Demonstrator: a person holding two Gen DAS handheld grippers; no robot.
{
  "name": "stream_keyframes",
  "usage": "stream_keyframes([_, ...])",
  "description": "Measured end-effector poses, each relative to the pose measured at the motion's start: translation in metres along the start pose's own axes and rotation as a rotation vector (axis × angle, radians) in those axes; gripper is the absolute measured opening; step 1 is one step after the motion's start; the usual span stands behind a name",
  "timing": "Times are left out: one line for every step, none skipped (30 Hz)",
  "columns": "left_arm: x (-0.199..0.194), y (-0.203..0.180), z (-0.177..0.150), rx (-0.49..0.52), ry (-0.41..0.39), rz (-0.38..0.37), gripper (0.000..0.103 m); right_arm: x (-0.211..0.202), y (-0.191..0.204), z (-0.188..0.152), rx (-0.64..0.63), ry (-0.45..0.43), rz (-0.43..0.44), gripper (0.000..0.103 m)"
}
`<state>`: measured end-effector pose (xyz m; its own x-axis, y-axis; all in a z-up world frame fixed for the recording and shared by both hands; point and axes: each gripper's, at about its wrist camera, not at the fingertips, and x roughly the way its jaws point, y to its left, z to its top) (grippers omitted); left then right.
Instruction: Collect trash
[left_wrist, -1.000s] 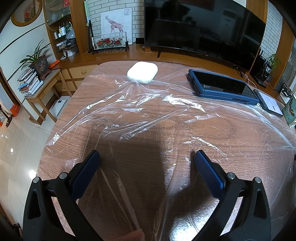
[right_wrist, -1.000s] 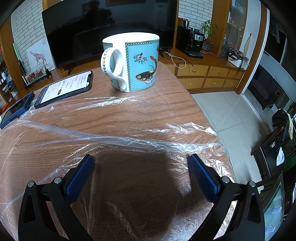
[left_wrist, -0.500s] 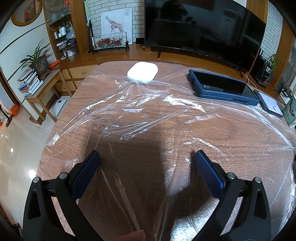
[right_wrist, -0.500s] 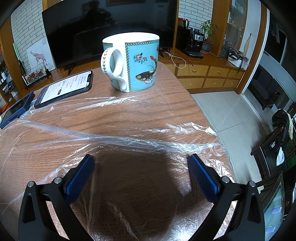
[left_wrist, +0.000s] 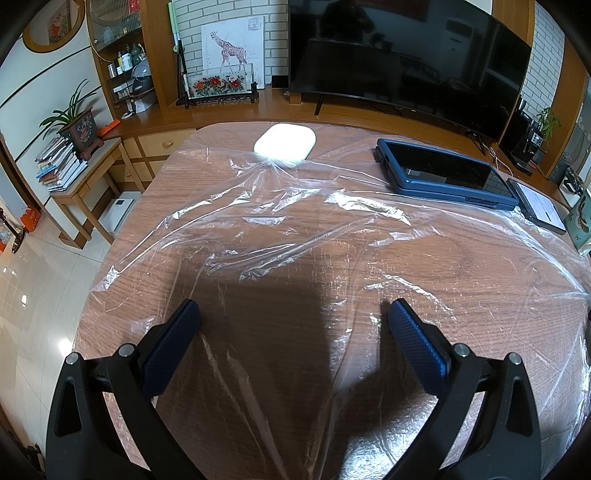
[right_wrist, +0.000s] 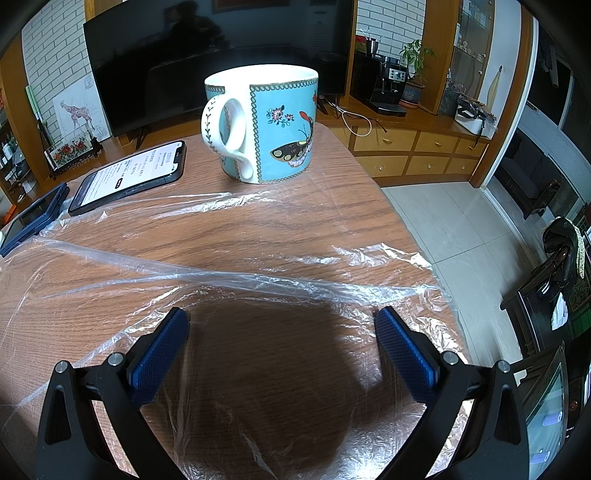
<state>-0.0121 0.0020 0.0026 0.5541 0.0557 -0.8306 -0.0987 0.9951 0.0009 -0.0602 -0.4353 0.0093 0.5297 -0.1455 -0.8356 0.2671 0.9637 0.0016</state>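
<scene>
Clear plastic wrap (left_wrist: 295, 229) lies crumpled across the wooden desk (left_wrist: 229, 140); left tool (left_wrist: 291, 317) and right tool (right_wrist: 282, 325), lower frame, gape wide, holding nothing.

The left claw (left_wrist: 291, 317) hovers spread wide over clear plastic wrap (left_wrist: 295, 221) on the table (left_wrist: 147, 206).

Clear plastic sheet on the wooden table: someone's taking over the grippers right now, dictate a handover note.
Left gripper: open, empty, low over the clear plastic sheet.
Right gripper: open, empty, over the sheet's end near the table edge.
The sheet lies spread on the wooden table, reaching the white oval case, blue-cased tablet, black smartphone and turquoise butterfly mug.
Done: nothing gathered.
Left: bunch up the sheet, sparing those items.
</scene>
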Motion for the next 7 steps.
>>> stream_keyframes([-0.0001, -0.0002, 0.0000, 0.000, 0.000, 0.000, 0.102, 0.0000, 0.0000, 0.0000, 0.000, 0.000, 0.000, 0.099])
stream_keyframes([-0.0001, -0.0001, 0.0000, 0.001, 0.000, 0.001, 0.102, -0.0001, 0.0001, 0.0000, 0.000, 0.000, 0.000, 0.099])
stream_keyframes([-0.0002, -0.0001, 0.0000, 0.001, 0.000, 0.001, 0.102, 0.0000, 0.0001, 0.0001, 0.000, 0.000, 0.000, 0.099])
stream_keyframes([-0.0001, 0.0000, 0.0001, 0.000, 0.000, 0.001, 0.102, -0.0001, 0.0004, -0.0001, 0.000, 0.000, 0.000, 0.099])
stream_keyframes([-0.0001, -0.0001, -0.0001, 0.001, 0.000, 0.001, 0.102, 0.0000, 0.0000, 0.0000, 0.000, 0.000, 0.000, 0.099])
stream_keyframes([-0.0001, -0.0001, -0.0001, 0.001, 0.000, 0.001, 0.102, -0.0001, 0.0001, -0.0003, 0.000, 0.000, 0.000, 0.099])
stream_keyframes([0.0000, 0.0001, 0.0000, 0.000, 0.000, 0.001, 0.102, -0.0002, 0.0004, -0.0004, 0.000, 0.000, 0.000, 0.099])
